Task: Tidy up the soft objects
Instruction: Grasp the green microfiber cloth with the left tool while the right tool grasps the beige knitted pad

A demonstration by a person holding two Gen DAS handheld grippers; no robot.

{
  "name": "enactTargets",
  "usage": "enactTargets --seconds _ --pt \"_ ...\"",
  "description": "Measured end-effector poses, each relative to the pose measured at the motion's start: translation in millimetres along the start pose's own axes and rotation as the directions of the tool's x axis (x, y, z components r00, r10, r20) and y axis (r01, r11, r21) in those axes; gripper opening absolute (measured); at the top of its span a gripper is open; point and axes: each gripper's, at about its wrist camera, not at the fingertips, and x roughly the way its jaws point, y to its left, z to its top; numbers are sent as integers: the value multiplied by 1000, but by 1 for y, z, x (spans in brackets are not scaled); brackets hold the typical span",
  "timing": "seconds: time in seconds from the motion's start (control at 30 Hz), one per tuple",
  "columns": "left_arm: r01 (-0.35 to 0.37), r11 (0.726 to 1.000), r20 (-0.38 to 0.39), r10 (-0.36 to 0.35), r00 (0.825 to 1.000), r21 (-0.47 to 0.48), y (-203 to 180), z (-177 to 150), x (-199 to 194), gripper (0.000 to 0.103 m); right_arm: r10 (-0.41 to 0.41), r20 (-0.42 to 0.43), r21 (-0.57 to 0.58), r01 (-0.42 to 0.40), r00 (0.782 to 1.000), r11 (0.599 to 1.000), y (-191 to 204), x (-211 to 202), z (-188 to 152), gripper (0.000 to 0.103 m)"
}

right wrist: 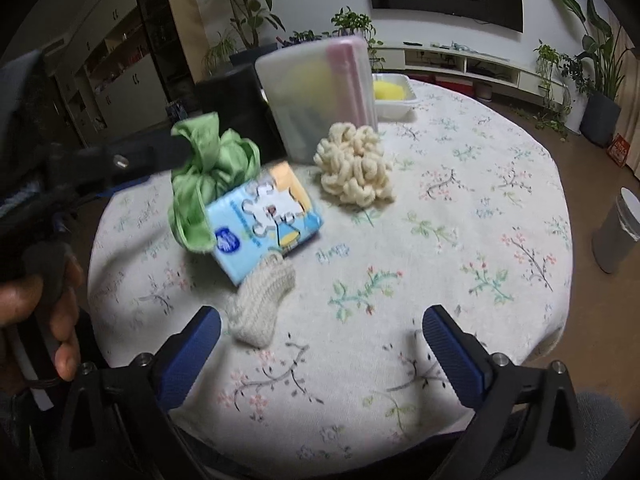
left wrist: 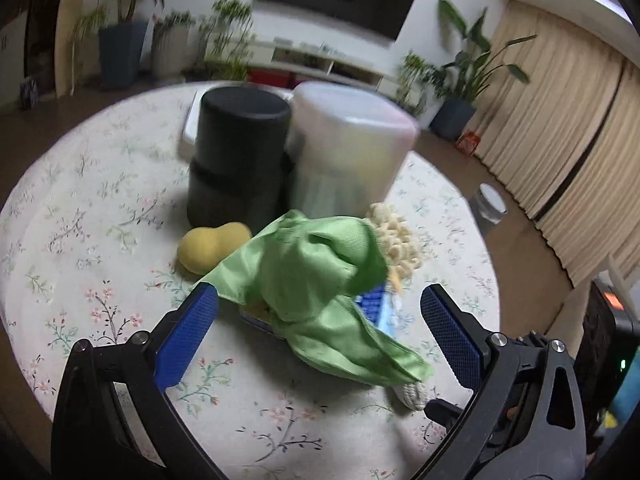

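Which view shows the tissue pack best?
The right wrist view: the tissue pack shows its whole printed face, leaning against the green cloth. In the left wrist view the cloth covers it, leaving only a blue edge.

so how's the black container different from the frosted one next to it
The black container is opaque, round and dark; the frosted container is translucent and pale, with yellow and pink showing faintly through its wall in the right wrist view. The black one looks narrower, with a stepped band around its middle, while the frosted one is wider and smooth-sided. Both stand upright, side by side on the floral tablecloth.
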Motion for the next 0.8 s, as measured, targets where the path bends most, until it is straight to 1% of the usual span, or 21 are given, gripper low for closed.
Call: enactTargets --seconds 0.07,0.13,0.27,0.3,0.33,0.37,0.4,0.47,0.53,0.63,0.7,0.8 --pt "-56 998 -19 57 998 19 1 5 6 102 9 -4 1 -9 1000 1000 1 3 3 103" --pt "-84 993 -19 86 996 86 -7 8 9 101 12 -11 -4 -12 1000 1000 3 6 4 103" --pt "-92 979 -29 99 995 180 -21 8 17 101 5 -22 -17 -5 1000 1000 7 11 3 103" --pt "-80 979 -37 88 995 186 -22 8 21 92 -3 -28 -16 2 1000 1000 6 12 3 103" --pt "-68 981 -49 78 996 180 -21 7 23 74 -7 -31 -11 6 999 1000 5 13 3 103" --pt "-52 985 -69 64 996 166 -19 8 27 67 -10 -37 -3 10 999 1000 4 15 3 103" --pt "-39 988 -86 52 995 146 -16 7 32 62 -14 -43 2 14 999 1000 3 16 3 103" --pt "-36 990 -93 49 994 134 -13 6 34 62 -17 -54 16 18 998 1000 1 17 4 103" --pt "-26 991 -93 38 995 128 -10 5 34 62 -15 -47 20 16 999 1000 1 16 6 100" --pt "-14 992 -94 26 995 127 -9 6 33 62 -23 -38 6 23 999 1000 6 19 9 94" --pt "-6 992 -94 18 995 125 -7 5 31 62 -10 -54 6 11 999 1000 9 24 10 87" --pt "-11 991 -91 23 996 133 -3 2 29 62 -19 -58 -7 18 998 1000 15 26 8 85"
